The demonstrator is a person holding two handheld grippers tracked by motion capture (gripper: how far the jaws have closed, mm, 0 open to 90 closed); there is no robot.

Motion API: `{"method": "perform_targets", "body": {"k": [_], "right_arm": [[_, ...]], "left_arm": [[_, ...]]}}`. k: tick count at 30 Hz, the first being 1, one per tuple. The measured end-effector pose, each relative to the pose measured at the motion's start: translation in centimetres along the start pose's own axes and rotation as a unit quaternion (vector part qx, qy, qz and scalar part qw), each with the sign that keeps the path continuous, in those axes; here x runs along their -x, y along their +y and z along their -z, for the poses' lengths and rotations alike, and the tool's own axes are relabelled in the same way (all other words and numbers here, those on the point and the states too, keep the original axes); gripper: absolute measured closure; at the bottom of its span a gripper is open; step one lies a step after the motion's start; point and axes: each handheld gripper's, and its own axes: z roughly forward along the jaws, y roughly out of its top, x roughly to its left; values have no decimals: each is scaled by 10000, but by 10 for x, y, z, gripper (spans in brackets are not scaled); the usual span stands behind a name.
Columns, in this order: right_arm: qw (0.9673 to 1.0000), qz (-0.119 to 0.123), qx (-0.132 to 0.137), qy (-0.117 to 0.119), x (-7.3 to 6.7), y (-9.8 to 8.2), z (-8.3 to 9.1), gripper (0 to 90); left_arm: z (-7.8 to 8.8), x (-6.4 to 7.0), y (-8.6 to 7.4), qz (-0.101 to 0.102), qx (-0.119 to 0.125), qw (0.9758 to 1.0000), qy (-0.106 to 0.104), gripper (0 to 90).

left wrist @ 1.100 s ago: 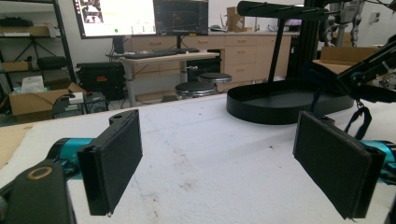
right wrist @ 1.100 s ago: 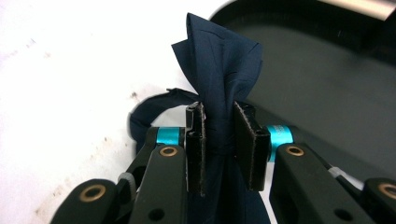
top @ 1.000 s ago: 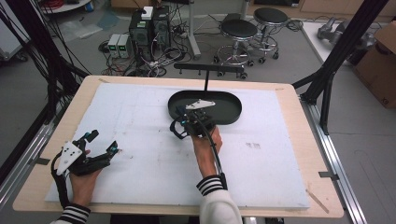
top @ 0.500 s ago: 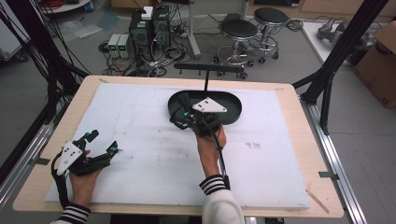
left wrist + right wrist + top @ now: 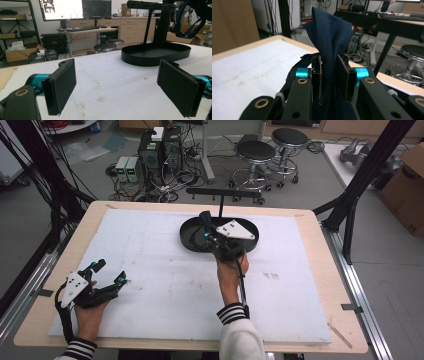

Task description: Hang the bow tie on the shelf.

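A dark blue cloth (image 5: 329,37) is pinched bunched in the right gripper (image 5: 329,80) above the black tray (image 5: 192,240), probably for hanging. The left gripper (image 5: 117,85) rests spread wide and empty on the white table (image 5: 150,270), out of the way.

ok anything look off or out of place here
Nothing damaged or spilled. The one untidy thing is the dark blue cloth: it is bunched into a crumpled peak between the right gripper jaws, above the black oval tray. The left gripper rests open on the table.
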Motion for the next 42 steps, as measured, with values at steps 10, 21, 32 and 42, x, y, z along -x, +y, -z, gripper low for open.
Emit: {"method": "perform_targets", "body": {"k": [10,21,32,42], "right_arm": [[9994,-159,236,-180,26,13,3,751],[9987,-34,304,-403,53,32,-5,752],[9974,-129,294,-640,83,36,-8,752],[9958,-77,240,-881,101,46,-17,752]], "left_arm": [[0,0,0,9,4,10000,-1,161],[0,0,0,16,3,10000,-5,162],[0,0,0,21,6,10000,-4,164],[0,-1,0,30,0,10000,3,168]]}}
